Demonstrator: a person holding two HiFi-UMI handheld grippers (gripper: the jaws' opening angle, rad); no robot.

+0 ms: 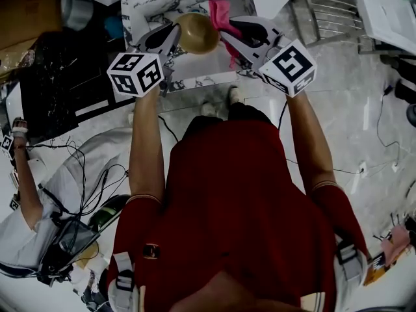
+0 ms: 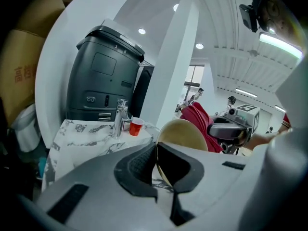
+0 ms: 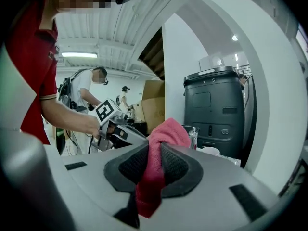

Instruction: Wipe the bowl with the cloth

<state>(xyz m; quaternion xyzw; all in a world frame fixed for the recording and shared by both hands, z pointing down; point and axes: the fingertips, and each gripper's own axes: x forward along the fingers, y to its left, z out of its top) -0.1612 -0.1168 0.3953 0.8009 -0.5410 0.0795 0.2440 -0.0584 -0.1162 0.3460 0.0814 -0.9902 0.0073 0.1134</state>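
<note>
A tan bowl (image 1: 197, 32) is held by its rim in my left gripper (image 1: 174, 32), above the marble counter (image 1: 201, 70). In the left gripper view the bowl (image 2: 185, 134) stands on edge, its rim pinched between the shut jaws (image 2: 155, 165). My right gripper (image 1: 229, 31) is shut on a pink cloth (image 1: 221, 15), just right of the bowl. In the right gripper view the cloth (image 3: 159, 150) bulges up between the pads and hangs below them. Beyond the bowl, the cloth (image 2: 199, 121) and the right gripper (image 2: 231, 129) show in the left gripper view.
A faucet (image 2: 118, 119) and a red cup (image 2: 136, 126) stand on the counter before a dark grey machine (image 2: 103, 78). Cardboard boxes (image 1: 29, 12) sit at the left. Another person (image 1: 26, 194) is at the lower left among cables. A wire rack (image 1: 328, 12) stands at the right.
</note>
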